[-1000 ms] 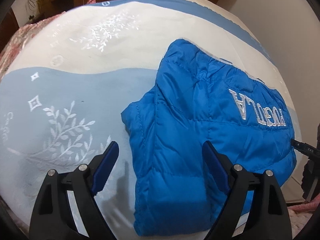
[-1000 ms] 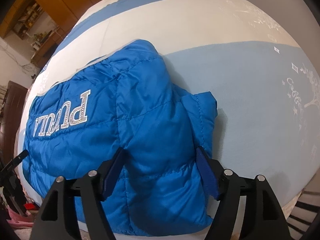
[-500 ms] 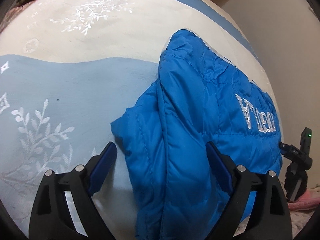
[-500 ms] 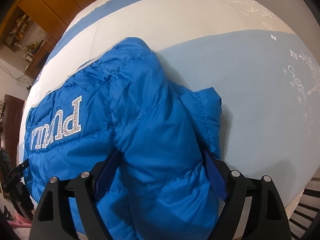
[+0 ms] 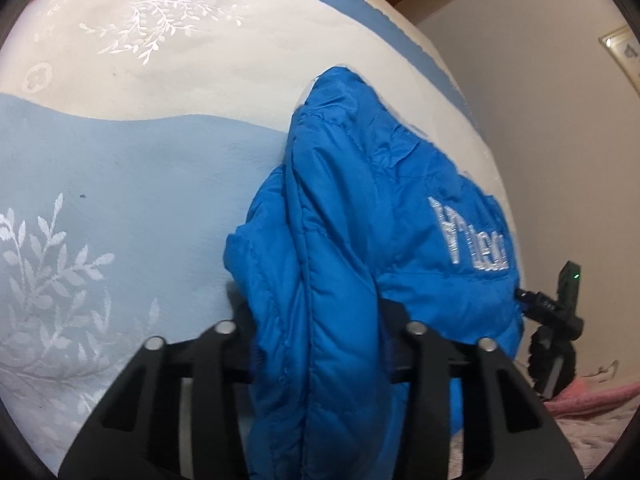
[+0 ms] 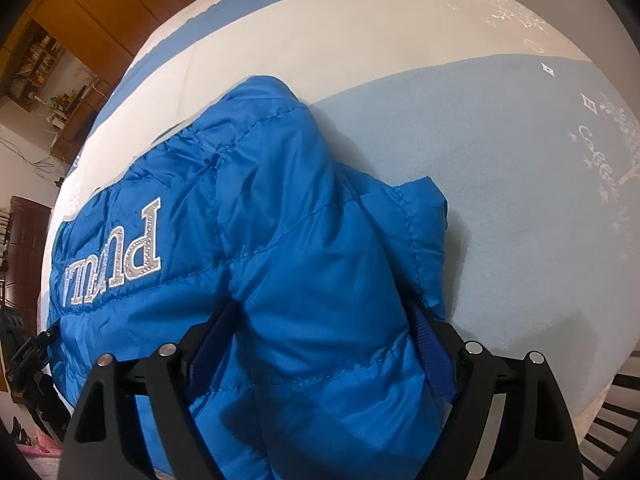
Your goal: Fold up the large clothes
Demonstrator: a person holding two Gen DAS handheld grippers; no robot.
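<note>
The jacket (image 5: 340,288) is a bright royal blue all over, its quilted stitching in the same blue, and across its back runs silver-white lettering (image 6: 116,260) with a studded, glittery surface. The bedspread (image 5: 140,176) is laid in broad wavy bands of cream and pale blue, with a darker blue band near its far edge; white leafy sprigs (image 5: 52,256) are embroidered on both the pale blue and the cream, and small white diamond stars and script (image 6: 596,152) show toward its right edge. The left gripper (image 5: 320,336) is black; the right gripper (image 6: 320,344) is black with dark blue finger pads (image 6: 434,352). The wall (image 5: 560,120) is plain beige.
</note>
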